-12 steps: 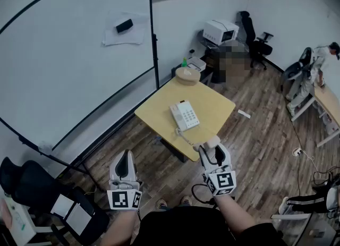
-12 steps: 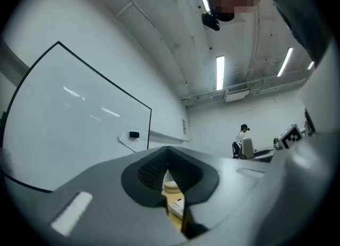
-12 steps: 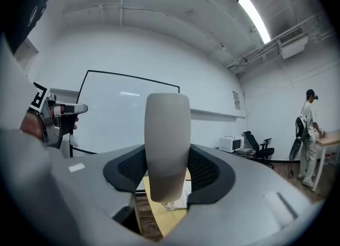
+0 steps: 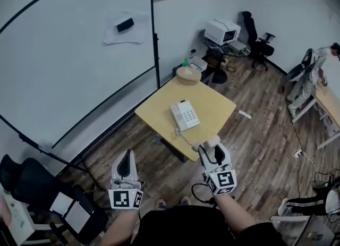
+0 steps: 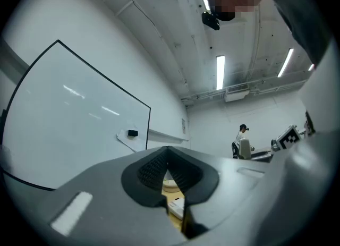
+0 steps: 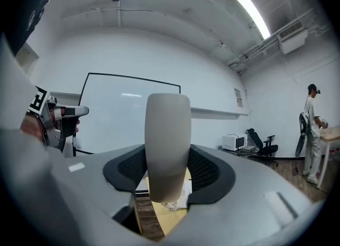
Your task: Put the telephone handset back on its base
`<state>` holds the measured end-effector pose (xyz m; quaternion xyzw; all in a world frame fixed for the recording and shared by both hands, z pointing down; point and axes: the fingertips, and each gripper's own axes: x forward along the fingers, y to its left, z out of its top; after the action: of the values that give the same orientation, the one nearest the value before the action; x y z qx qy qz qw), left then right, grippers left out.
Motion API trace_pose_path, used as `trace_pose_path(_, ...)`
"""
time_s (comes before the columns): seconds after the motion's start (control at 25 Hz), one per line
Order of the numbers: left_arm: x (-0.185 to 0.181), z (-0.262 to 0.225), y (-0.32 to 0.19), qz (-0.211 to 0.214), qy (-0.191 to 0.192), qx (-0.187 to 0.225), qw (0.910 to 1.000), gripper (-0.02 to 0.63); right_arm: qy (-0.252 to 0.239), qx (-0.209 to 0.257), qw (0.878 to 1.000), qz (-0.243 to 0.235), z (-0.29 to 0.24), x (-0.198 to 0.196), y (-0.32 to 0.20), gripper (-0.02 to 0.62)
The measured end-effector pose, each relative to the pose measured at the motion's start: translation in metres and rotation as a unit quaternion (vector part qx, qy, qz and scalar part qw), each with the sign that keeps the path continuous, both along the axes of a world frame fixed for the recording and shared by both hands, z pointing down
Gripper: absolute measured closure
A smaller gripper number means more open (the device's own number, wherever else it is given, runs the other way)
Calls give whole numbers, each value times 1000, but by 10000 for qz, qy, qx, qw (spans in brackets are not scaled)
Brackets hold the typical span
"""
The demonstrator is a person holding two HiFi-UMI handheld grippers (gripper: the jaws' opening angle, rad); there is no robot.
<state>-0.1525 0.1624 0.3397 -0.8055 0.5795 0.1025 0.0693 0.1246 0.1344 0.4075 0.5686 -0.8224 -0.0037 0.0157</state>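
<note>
The white telephone base (image 4: 184, 115) lies in the middle of a small yellow table (image 4: 212, 107). Its coiled cord (image 4: 186, 137) runs off the near table edge to the beige handset (image 4: 212, 143). My right gripper (image 4: 214, 154) is shut on that handset below the table's near corner. In the right gripper view the handset (image 6: 168, 144) stands upright between both pads, with the table and base partly showing under it. My left gripper (image 4: 124, 168) hangs to the left of the table over the floor. In the left gripper view it (image 5: 169, 170) is shut with nothing in it.
A round wooden box (image 4: 188, 75) sits on the table's far corner. A large whiteboard (image 4: 64, 53) stands to the left. Behind the table are a microwave (image 4: 221, 31) and a black office chair (image 4: 255, 40). A black chair (image 4: 32, 186) is at lower left, a person (image 4: 319, 64) far right.
</note>
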Motion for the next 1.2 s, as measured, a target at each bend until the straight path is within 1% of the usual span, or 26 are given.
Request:
trace_pose_path(0.16, -1, 1, 1, -69, -24, -7, 10000, 607, 25, 75, 10000, -31, -6, 0, -1, 359)
trace_pose_path(0.52, 2, 3, -7, -325, -211, 56, 9992, 607, -42, 146, 9998, -95, -10, 10, -6, 360)
trace_pose_path(0.84, 18, 3, -13, -445, -250, 70, 9987, 607, -138, 218, 9995, -197, -12, 21, -13, 360)
trace_pose_path(1.2, 46, 0, -15, -626, -340, 113, 9974, 607, -259, 264, 9983, -445, -9, 38, -25, 360)
